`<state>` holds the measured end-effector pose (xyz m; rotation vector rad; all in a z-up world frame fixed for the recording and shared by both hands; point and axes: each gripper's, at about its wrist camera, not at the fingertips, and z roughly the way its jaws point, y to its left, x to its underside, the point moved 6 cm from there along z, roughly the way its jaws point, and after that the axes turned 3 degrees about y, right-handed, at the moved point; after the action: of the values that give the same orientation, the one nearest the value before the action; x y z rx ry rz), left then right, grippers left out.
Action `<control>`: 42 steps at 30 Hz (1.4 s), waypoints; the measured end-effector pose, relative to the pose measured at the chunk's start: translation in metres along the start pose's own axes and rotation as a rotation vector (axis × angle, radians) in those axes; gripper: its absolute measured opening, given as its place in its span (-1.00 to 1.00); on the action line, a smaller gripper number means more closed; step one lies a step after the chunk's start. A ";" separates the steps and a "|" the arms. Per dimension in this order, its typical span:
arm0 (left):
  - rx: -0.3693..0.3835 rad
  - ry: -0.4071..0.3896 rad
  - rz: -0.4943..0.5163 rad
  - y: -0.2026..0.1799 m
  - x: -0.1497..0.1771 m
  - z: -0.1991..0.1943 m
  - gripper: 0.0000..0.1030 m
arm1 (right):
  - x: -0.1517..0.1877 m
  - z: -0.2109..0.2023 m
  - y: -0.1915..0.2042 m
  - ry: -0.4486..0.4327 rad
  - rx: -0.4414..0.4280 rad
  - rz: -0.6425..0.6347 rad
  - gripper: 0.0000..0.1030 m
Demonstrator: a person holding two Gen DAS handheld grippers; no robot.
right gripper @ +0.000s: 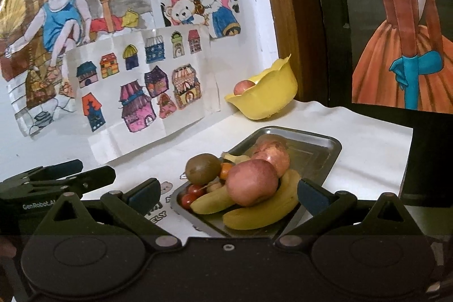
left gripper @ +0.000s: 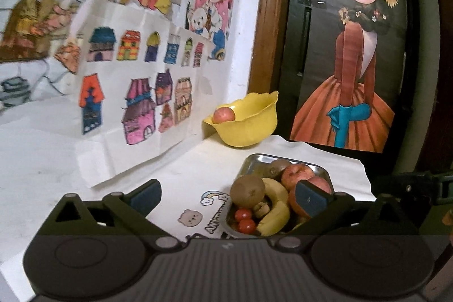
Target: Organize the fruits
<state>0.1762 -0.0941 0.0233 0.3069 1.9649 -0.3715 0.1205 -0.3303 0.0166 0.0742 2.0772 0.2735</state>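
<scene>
- Left gripper [left gripper: 228, 198]: released, jaws spread wide, nothing between them; it hangs above the near end of the tray [left gripper: 256, 160].
- Right gripper [right gripper: 226, 196]: also released and empty, jaws wide over the tray's near edge, either side of the bananas [right gripper: 260, 212].
- Tray, on the white cloth [right gripper: 368, 137]: holds two apples [right gripper: 252, 181], bananas, a kiwi [right gripper: 202, 168] and cherry tomatoes [right gripper: 188, 198], heaped at the near end.
- Yellow bowl [right gripper: 269, 96]: beyond the tray, near the wall, with one apple [right gripper: 243, 86] inside.
- Drawings [right gripper: 141, 81]: coloured sheets on the wall behind.
</scene>
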 end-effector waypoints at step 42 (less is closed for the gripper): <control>-0.164 -0.050 -0.053 0.024 0.043 -0.072 0.99 | 0.070 -0.081 0.064 -0.275 0.278 -0.047 0.99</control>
<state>0.1078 -0.0422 0.0086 0.1397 1.9428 -0.2480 0.0119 -0.2698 0.0103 0.2186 1.8280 -0.0546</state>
